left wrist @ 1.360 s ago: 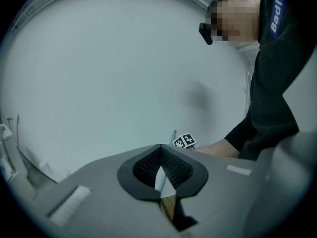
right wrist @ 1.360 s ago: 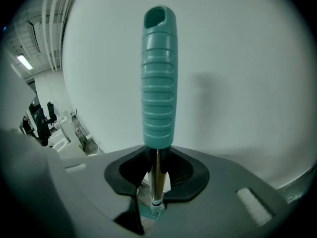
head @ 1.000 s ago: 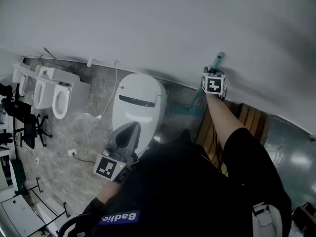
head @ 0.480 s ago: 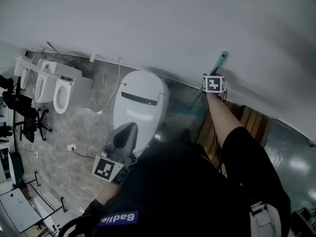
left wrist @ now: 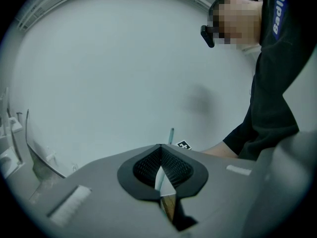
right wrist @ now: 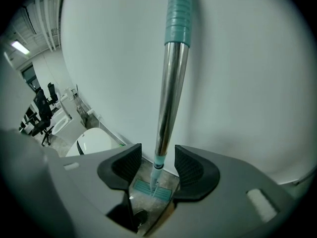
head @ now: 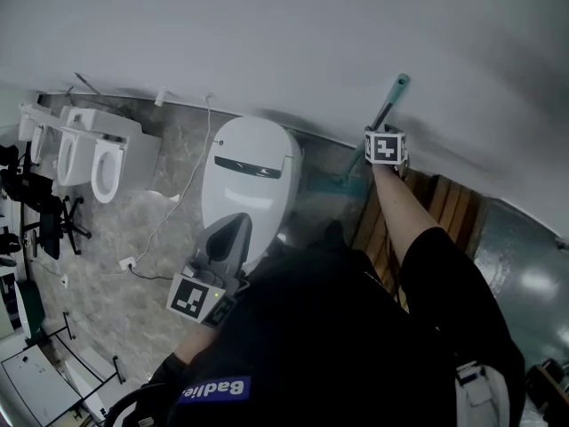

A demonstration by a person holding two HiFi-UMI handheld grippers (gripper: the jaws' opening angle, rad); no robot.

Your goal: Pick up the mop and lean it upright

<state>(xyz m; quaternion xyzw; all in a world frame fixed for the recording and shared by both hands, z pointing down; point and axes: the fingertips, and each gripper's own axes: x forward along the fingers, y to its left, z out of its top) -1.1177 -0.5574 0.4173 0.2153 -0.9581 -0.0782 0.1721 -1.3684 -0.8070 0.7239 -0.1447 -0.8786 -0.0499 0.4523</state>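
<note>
- The head view looked steeply down on the person's dark sleeve, a white toilet (head: 249, 181) by the wall (head: 267, 34) and a strip of wooden slats (head: 449, 212) to its right.
- Only that view put both tools in one picture. The left gripper (head: 229, 234) hung low in front of the toilet, well apart from the right gripper (head: 384, 147) up at the wall.
- There the mop (head: 388, 105) showed as a thin slanted rod with a teal end above the right gripper's marker cube. Its top seemed to rest on the wall, though at that size contact was hard to confirm.
- The right gripper view gave the detail that the head view lacked: the mop (right wrist: 171, 98) stood nearly upright, a metal shaft with a ribbed teal grip above. Its flat teal mop head (right wrist: 151, 188) lay on the floor below the jaws.
- The left gripper view caught the mop (left wrist: 171, 134) only as a sliver far off against the wall.
- The right gripper (right wrist: 157, 165) had just been opening. Its jaws stood wide, with the shaft between them and a gap on either side, neither pad pressing on it.
- The left gripper (left wrist: 160, 155) had its pads together at the tips, with nothing between them.
</note>
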